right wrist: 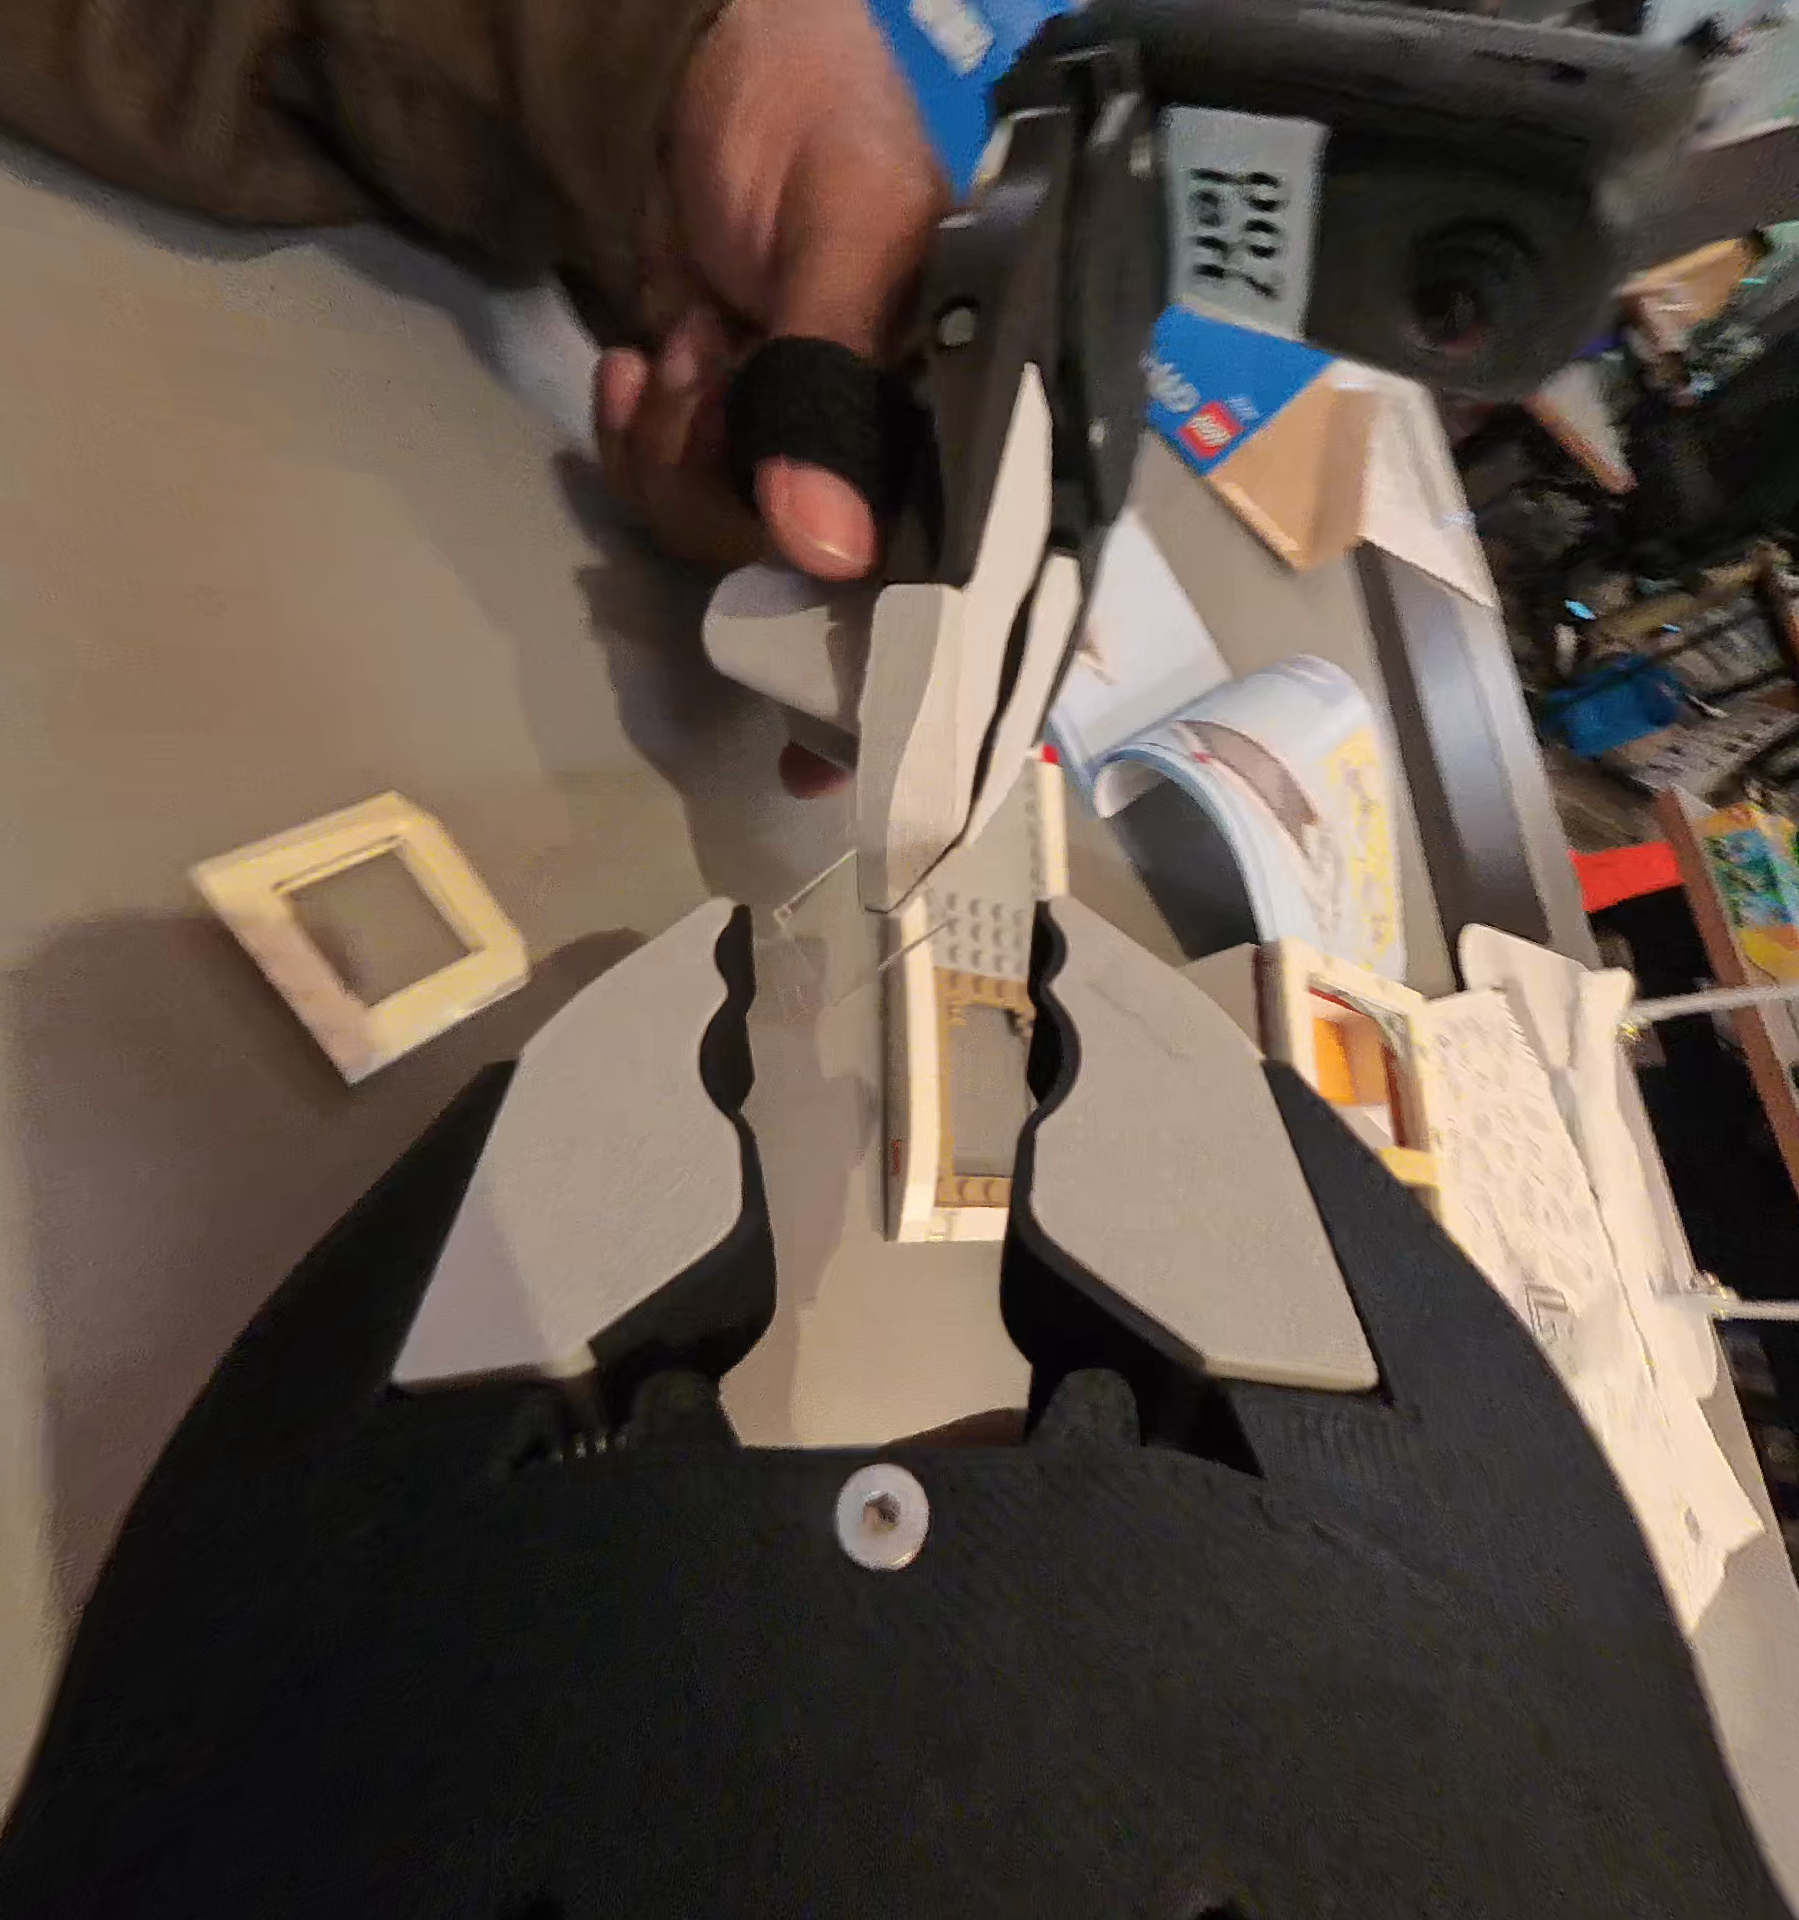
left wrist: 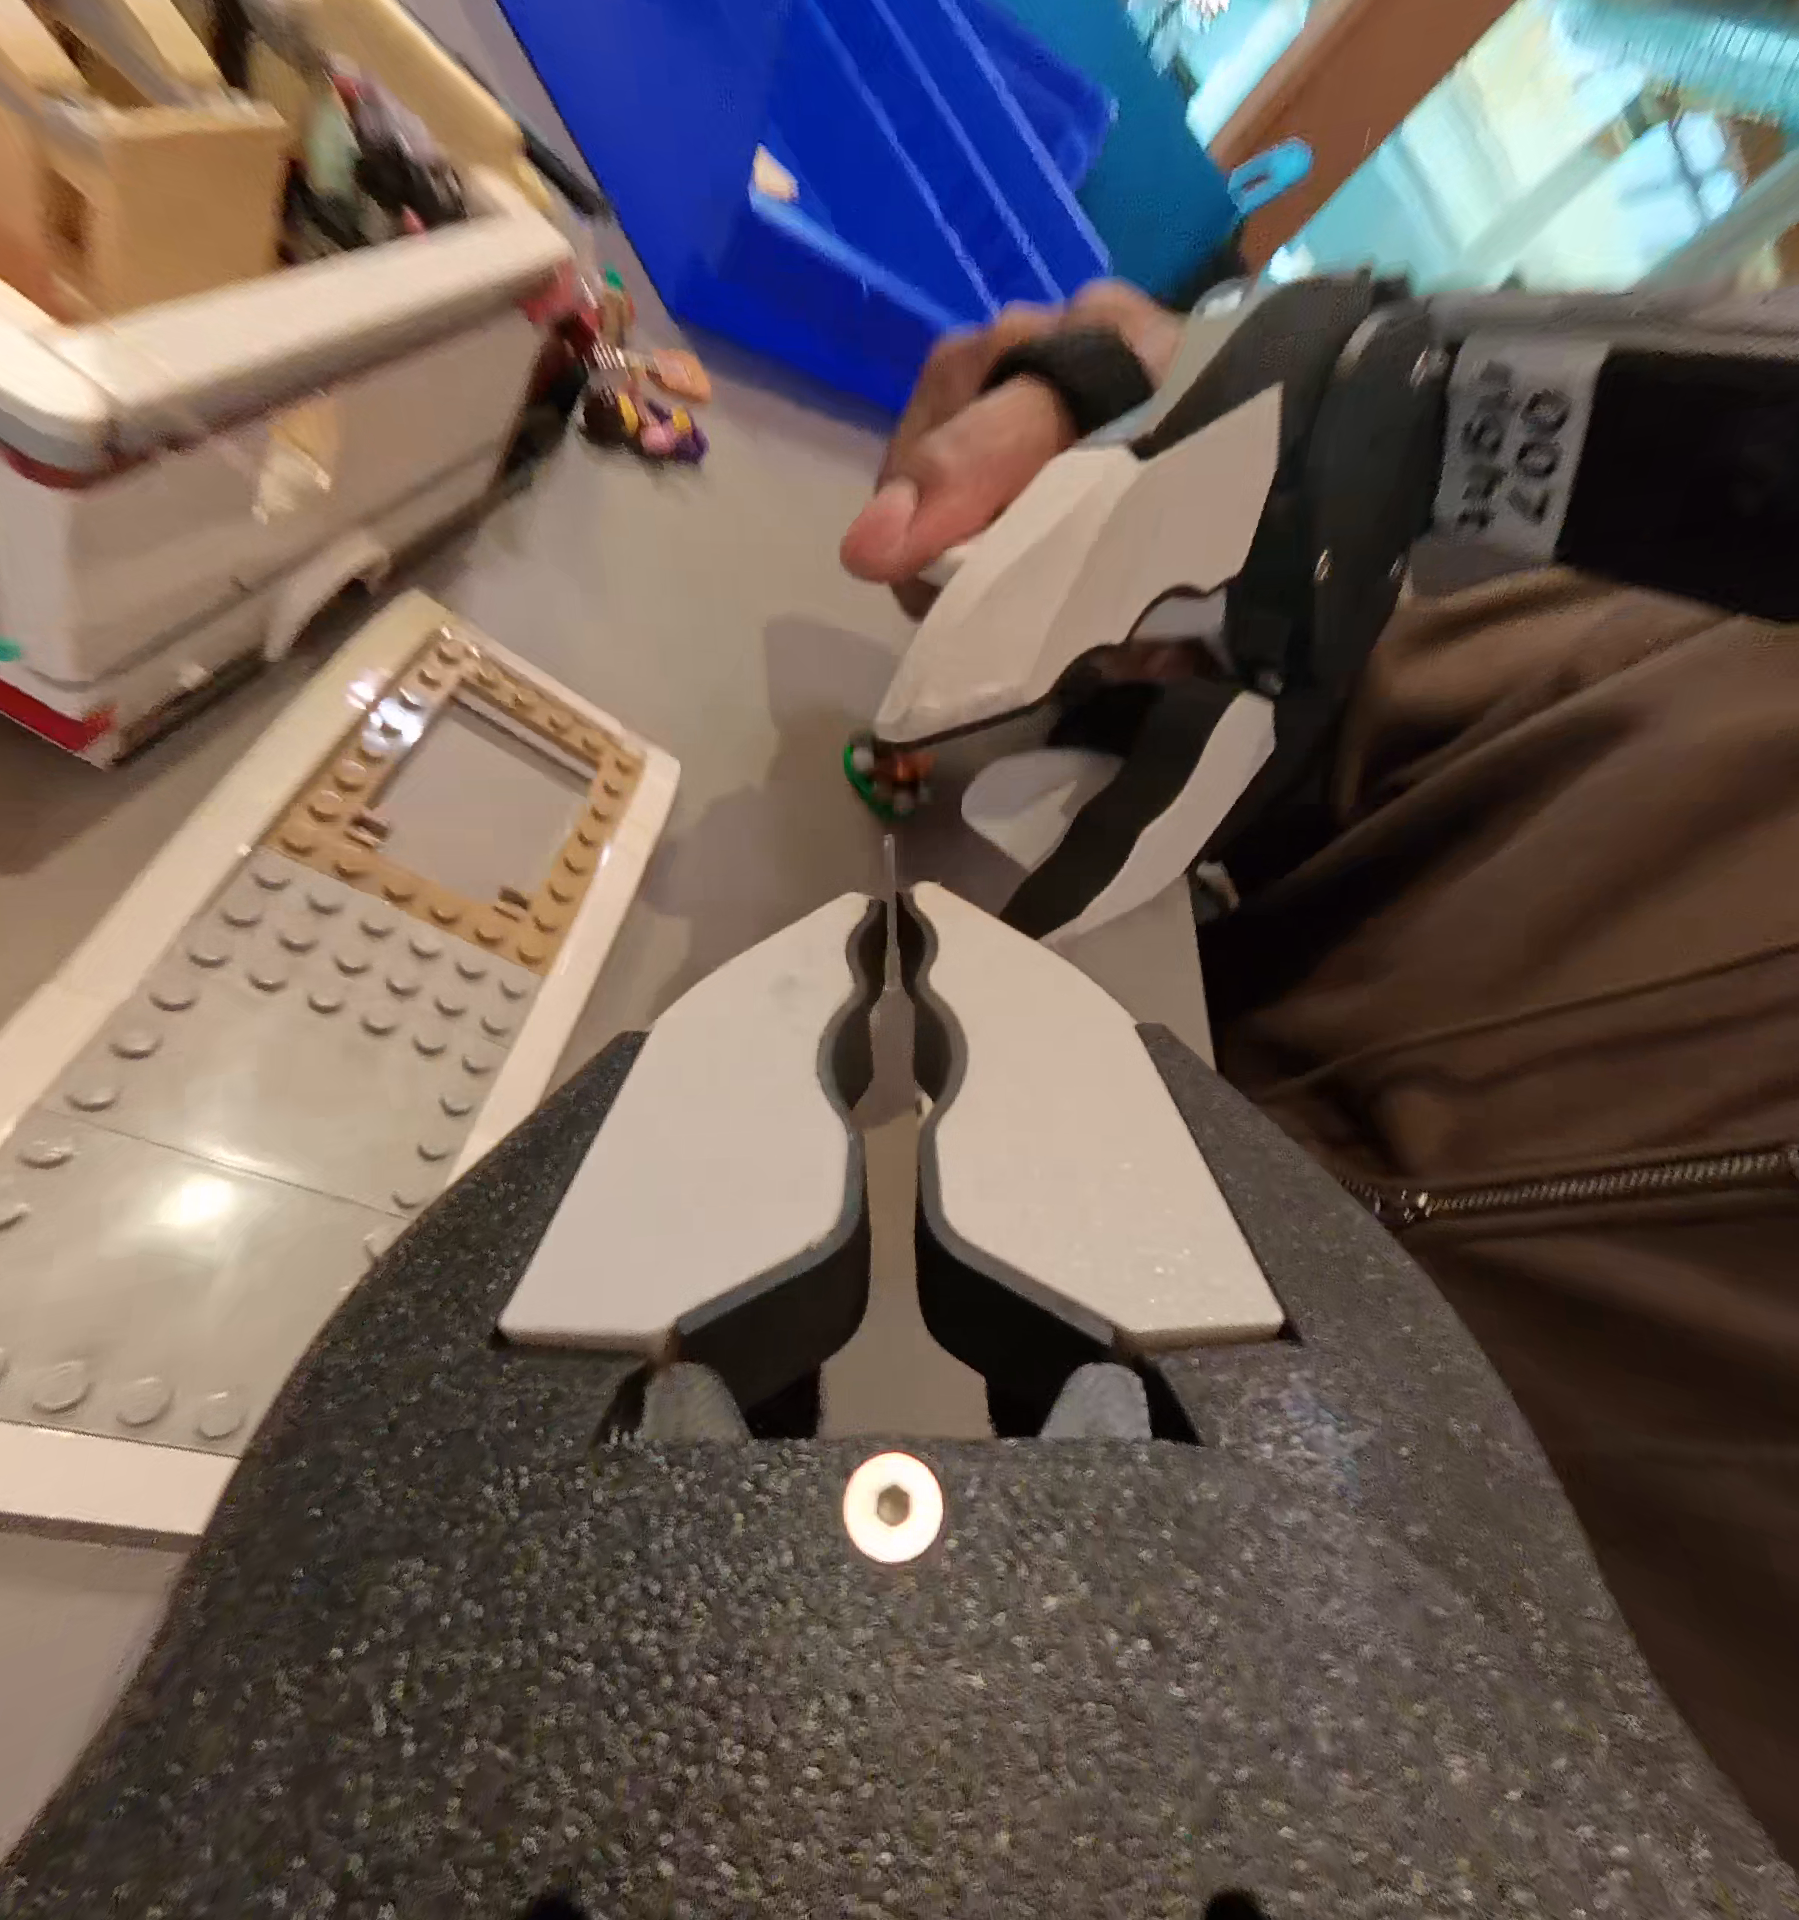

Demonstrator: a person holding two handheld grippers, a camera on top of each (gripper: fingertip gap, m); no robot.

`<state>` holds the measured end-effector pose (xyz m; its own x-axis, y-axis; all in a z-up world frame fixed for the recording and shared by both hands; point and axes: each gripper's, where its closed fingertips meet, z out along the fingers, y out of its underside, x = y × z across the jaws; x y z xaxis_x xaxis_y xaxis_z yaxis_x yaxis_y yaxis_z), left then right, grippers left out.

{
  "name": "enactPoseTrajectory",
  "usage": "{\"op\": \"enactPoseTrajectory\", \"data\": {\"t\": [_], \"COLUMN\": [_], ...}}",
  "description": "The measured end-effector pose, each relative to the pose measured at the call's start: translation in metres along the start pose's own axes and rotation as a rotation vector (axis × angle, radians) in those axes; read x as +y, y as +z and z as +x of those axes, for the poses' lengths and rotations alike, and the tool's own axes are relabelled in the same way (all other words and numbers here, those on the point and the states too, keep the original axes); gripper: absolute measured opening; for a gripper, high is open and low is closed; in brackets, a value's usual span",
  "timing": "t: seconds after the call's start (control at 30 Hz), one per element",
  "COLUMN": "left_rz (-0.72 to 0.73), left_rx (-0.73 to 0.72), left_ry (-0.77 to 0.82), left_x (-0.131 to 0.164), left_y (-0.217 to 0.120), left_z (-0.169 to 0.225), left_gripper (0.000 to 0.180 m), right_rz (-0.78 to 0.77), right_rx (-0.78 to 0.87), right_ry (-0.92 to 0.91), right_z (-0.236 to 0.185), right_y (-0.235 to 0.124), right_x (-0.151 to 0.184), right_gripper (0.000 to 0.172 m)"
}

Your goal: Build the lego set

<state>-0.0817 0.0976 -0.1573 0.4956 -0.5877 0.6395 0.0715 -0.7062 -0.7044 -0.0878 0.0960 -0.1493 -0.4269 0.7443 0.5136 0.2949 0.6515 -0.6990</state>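
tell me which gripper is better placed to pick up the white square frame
likely the right gripper: open fingers, white square frame just beside them; left gripper is shut on a thin clear pane

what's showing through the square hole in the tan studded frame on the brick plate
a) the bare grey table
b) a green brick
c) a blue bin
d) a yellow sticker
a: the square opening in the tan studded frame shows only the same grey as the table around the plate, with nothing set in it.
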Motion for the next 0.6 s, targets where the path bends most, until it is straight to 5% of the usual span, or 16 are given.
{"op": "enactPoseTrajectory", "data": {"t": [0.23,0.6], "left_rz": [0.278,0.339], "left_rx": [0.082,0.15], "left_ry": [-0.024,0.009], "left_x": [-0.041,-0.047], "left_y": [-0.016,-0.009], "left_z": [0.012,0.024], "left_gripper": [0.002,0.003], "right_rz": [0.015,0.075], "right_rx": [0.29,0.4], "right_ry": [0.033,-0.038], "right_z": [0.025,0.033], "right_y": [-0.005,-0.018], "right_x": [0.0,-0.012], "right_gripper": [0.054,0.028]}}
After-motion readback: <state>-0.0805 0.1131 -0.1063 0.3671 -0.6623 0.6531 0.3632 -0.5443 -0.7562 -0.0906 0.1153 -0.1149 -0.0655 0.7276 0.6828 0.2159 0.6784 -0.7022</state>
